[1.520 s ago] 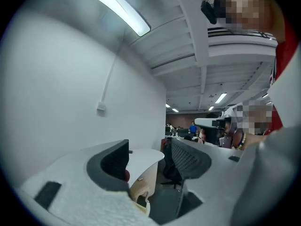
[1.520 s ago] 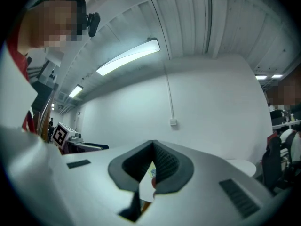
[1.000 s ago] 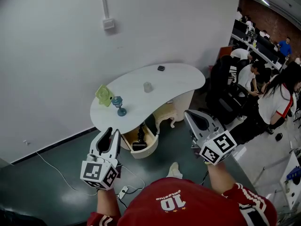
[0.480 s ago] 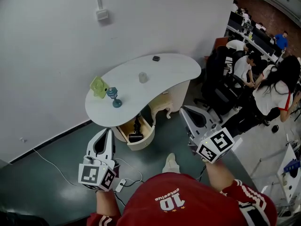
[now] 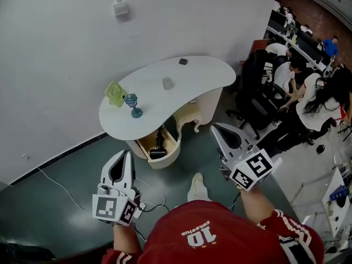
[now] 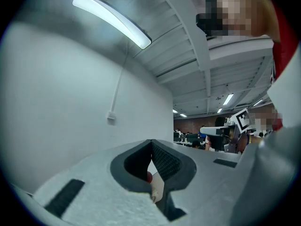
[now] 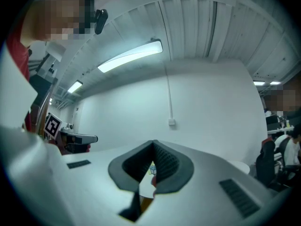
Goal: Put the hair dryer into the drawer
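Hair dryer: black, lying inside the open drawer, apart from both grippers
Drawer: pulled out from under the table, curved front, pale wood inside
Table: white, kidney-shaped, against the white wall
On table: green object near left end, blue goblet upright just beside it, small clear cup mid-top, small dark item near the back edge
Left gripper: held low over the dark floor, well short of the drawer; jaws pressed together, nothing between them; left gripper view shows tips meeting
Right gripper: held to the right of the drawer, not touching it; jaws together, empty; right gripper view shows the same
Floor: cable and power strip near the left gripper
Background: people seated at desks, far right
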Demonstrator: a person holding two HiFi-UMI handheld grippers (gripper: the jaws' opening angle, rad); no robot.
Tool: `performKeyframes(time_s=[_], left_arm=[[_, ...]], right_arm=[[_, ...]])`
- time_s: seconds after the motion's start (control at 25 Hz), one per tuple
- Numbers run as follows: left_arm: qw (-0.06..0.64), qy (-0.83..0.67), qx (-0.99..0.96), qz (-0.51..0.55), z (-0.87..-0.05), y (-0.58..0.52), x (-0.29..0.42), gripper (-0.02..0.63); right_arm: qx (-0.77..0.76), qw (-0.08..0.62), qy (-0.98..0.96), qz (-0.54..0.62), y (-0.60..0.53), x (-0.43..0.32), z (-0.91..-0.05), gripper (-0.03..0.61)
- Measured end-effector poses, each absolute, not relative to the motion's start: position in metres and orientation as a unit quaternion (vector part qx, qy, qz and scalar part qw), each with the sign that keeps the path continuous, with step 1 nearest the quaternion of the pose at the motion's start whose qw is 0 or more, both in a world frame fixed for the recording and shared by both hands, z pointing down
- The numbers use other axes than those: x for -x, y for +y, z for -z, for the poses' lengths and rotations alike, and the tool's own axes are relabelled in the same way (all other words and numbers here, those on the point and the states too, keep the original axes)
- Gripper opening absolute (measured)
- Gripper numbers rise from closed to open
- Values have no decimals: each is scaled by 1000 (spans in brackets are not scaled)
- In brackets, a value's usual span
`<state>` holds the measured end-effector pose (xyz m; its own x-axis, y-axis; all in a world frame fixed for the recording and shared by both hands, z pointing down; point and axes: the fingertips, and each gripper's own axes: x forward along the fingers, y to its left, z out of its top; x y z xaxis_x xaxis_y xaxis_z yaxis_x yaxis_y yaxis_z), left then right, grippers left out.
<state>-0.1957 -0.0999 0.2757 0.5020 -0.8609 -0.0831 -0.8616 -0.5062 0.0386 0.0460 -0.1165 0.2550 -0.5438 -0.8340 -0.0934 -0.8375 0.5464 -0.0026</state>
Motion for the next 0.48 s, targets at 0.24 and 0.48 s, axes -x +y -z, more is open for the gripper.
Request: performKeyframes(time_s=[0.24, 0.48], left_arm=[[1, 505, 862, -45, -282, -91, 198, 3], [-2, 514, 857, -44, -286, -82, 199, 3]], right_arm=[[465, 42, 884, -16, -113, -41, -261, 3], [453, 39, 890, -15, -107, -38, -264, 3]])
